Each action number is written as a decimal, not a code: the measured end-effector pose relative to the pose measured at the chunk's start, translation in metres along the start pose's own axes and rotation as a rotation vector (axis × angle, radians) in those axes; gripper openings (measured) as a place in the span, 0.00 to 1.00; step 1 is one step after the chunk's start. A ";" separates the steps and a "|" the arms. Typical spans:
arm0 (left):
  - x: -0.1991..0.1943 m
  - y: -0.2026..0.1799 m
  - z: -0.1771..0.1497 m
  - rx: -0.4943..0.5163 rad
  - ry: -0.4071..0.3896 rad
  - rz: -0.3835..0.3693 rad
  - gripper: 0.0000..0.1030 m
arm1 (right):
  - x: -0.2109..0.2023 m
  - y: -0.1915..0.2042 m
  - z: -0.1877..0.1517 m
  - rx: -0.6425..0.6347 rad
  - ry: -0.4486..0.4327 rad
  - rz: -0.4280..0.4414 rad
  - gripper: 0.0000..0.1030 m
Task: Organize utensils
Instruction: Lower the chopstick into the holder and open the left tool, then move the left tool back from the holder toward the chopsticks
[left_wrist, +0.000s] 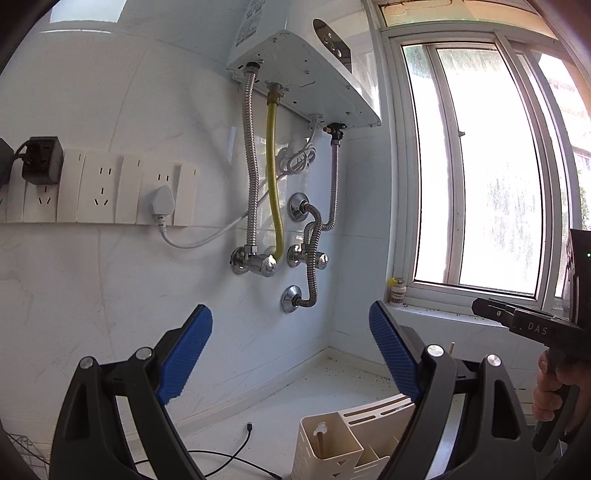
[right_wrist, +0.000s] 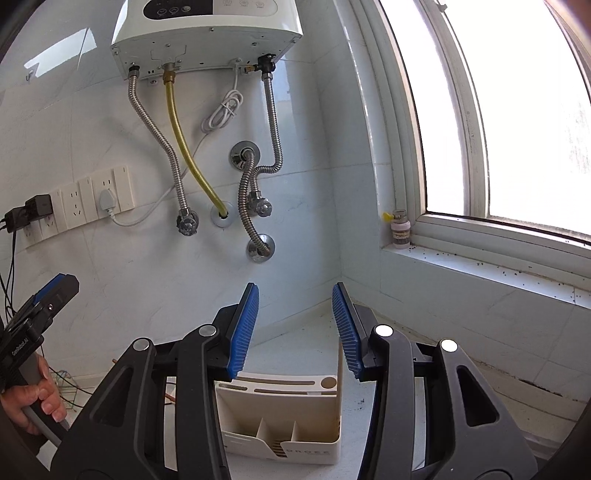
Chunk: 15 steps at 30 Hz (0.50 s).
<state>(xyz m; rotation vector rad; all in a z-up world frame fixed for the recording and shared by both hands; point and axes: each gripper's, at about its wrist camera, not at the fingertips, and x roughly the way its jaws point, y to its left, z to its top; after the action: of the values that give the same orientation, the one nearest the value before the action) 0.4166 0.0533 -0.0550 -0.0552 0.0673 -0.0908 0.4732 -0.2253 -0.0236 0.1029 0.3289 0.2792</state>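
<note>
Cream matt plastic utensil holder on a speckled white counter; glossy wall tiles; corrugated metal hoses; ribbed blue gripper pads.

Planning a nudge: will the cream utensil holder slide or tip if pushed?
The utensil holder looks like thin hollow plastic, mostly empty, so probably light. Its tall back wall may tip it if pushed high. On the smooth counter it likely slides easily.

Utensil holder on the desk, near the corner where wall meets window sill. Water heater on the wall above; hoses hang beneath it. Socket strip left of the hoses. Small bottle on the sill's left end. Cable on the desk left of the holder.
</note>
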 end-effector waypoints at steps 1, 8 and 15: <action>-0.006 0.002 0.004 -0.001 -0.007 0.007 0.83 | -0.003 0.004 0.001 -0.002 -0.002 0.007 0.39; -0.047 0.022 0.028 -0.011 -0.022 0.062 0.83 | -0.024 0.031 0.001 -0.018 -0.006 0.050 0.39; -0.095 0.051 0.037 -0.026 -0.024 0.134 0.88 | -0.043 0.061 -0.003 -0.020 -0.008 0.107 0.40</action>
<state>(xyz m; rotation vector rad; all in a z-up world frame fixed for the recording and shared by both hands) 0.3289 0.1151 -0.0150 -0.0777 0.0476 0.0442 0.4180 -0.1792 -0.0050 0.1018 0.3133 0.3874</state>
